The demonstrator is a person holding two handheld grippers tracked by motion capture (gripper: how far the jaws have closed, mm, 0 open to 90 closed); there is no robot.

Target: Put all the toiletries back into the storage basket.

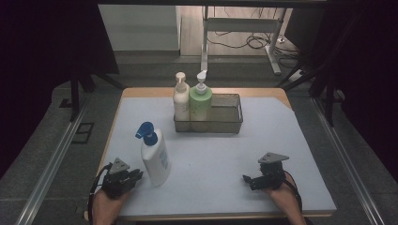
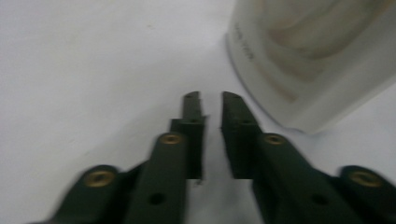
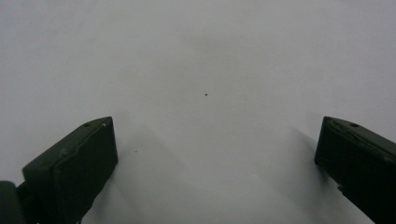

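We record a white pump bottle with a blue head (image 1: 155,157) standing upright near the front-left corner of the worktop (image 1: 225,154), just beside our left gripper (image 1: 137,176), whose jaws stand nearly pressed together, holding nothing. Our right gripper (image 1: 248,180) rests near the front-right corner, jaws spread wide over bare surface. At the rear edge, a wire basket (image 1: 225,121) holds a cream bottle (image 1: 180,97) and a green bottle (image 1: 201,101).
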